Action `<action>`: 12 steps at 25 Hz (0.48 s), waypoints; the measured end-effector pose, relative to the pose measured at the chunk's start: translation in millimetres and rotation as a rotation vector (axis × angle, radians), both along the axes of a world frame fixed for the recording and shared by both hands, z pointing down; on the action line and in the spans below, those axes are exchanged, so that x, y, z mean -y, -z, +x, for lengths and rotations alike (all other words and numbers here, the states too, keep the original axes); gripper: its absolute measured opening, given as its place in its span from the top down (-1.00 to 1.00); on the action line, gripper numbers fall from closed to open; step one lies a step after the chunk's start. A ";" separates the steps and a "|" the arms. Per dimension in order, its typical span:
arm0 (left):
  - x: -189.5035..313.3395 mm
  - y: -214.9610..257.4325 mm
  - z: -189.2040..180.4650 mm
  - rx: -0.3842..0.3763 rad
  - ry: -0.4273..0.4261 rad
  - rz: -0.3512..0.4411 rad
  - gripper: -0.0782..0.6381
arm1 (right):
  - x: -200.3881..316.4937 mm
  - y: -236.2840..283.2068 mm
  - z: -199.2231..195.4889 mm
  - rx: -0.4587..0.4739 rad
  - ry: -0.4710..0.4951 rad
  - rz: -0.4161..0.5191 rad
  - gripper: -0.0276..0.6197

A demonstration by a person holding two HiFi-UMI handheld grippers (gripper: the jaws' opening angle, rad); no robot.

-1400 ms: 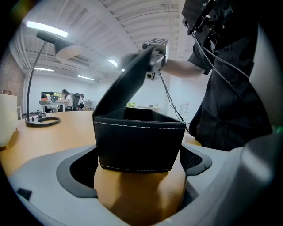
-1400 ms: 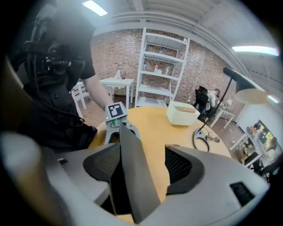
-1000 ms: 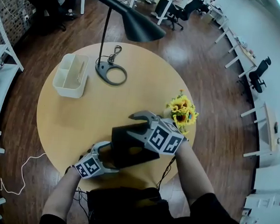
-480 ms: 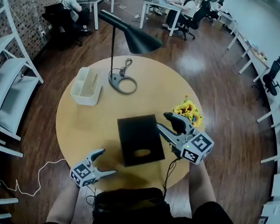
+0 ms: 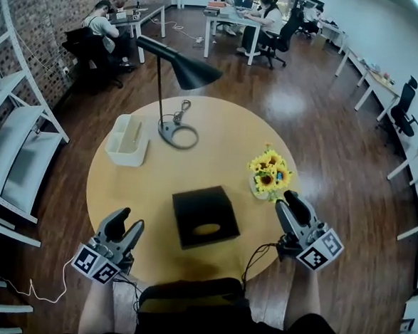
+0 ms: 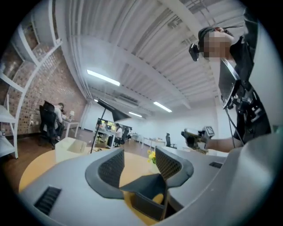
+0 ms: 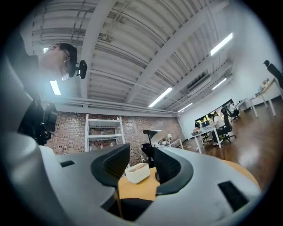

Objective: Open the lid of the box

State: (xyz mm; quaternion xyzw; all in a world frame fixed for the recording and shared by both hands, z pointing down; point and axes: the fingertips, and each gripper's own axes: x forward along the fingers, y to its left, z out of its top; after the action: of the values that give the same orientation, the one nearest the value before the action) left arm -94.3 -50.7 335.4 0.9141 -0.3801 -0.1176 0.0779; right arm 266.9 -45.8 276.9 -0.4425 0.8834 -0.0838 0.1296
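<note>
The black box lies flat on the round wooden table, its lid down, an oval hole in the top. My left gripper is off the table's near-left edge, apart from the box. Its jaws are closing with a narrow gap and nothing between them. My right gripper hovers at the table's right edge, also clear of the box, its jaws closing on nothing. The left gripper looks across the box. The right gripper sees the box low in its frame.
A black desk lamp stands at the far side, with a white tray to its left. A pot of sunflowers sits between the box and my right gripper. A white cable runs over the floor at the left. People sit at desks beyond.
Both grippers have pulled away from the box, left to the near-left, right to the right. The box, tilted a second ago, now lies flat. The left jaws have narrowed.
</note>
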 end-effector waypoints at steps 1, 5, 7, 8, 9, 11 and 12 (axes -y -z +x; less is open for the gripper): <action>2.3 10.1 -4.7 -0.027 0.035 0.015 0.26 | -4.7 -3.6 5.3 0.005 -0.025 -0.005 0.45; 5.5 38.8 -8.0 -0.064 0.078 0.064 0.35 | -15.0 -18.8 24.3 0.019 -0.130 -0.022 0.86; 3.5 42.9 1.0 -0.021 0.063 0.078 0.35 | -18.0 -22.4 33.9 -0.017 -0.184 -0.025 0.91; 2.3 42.0 5.9 0.003 0.054 0.080 0.35 | -19.4 -23.0 38.6 -0.028 -0.201 -0.027 0.91; 1.7 40.0 9.7 0.021 0.050 0.079 0.35 | -20.5 -22.8 42.2 -0.027 -0.208 -0.029 0.91; 2.5 35.5 13.4 0.028 0.054 0.068 0.35 | -21.9 -22.2 43.5 -0.020 -0.203 -0.030 0.91; 3.4 33.7 14.6 0.021 0.059 0.060 0.35 | -22.7 -22.4 41.7 -0.026 -0.199 -0.030 0.91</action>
State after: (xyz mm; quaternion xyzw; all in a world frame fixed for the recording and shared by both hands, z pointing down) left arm -79.7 -54.1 301.7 0.9057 -0.4038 -0.1216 0.0428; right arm 308.6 -23.1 299.3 -0.5309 0.8353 -0.0782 0.1193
